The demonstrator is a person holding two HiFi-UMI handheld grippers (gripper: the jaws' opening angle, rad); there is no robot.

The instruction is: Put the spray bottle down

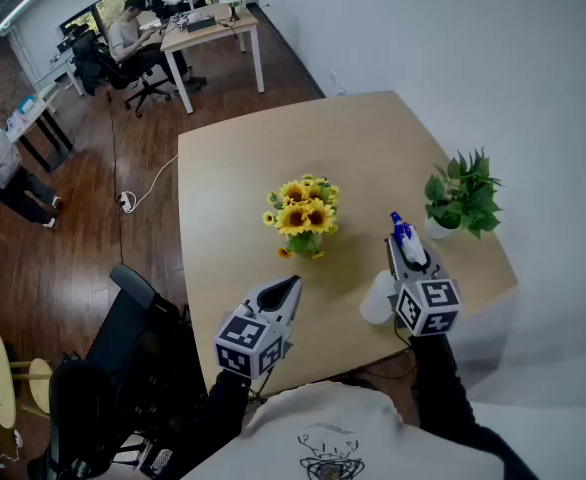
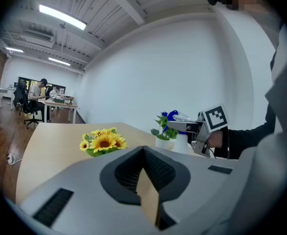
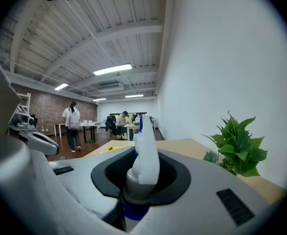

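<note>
Fingers (image 3: pixel 175 176) of the right gripper (image 3: pixel 142 182) pinch the spray bottle (image 3: pixel 144 151) at its neck, its white body hanging below them above the desk (image 1: pixel 373 148). The left gripper (image 2: pixel 144 166) fingers (image 2: pixel 161 169) are pressed together, empty.

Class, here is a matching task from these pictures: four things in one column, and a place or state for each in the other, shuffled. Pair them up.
Things:
1. spray bottle
2. sunflowers
3. plant
4. left gripper

Places or states:
A. middle of the table
B. shut, nothing in it
C. held in the right gripper
D. near the table's right edge in the head view

Pairs: 1-C, 2-A, 3-D, 4-B
</note>
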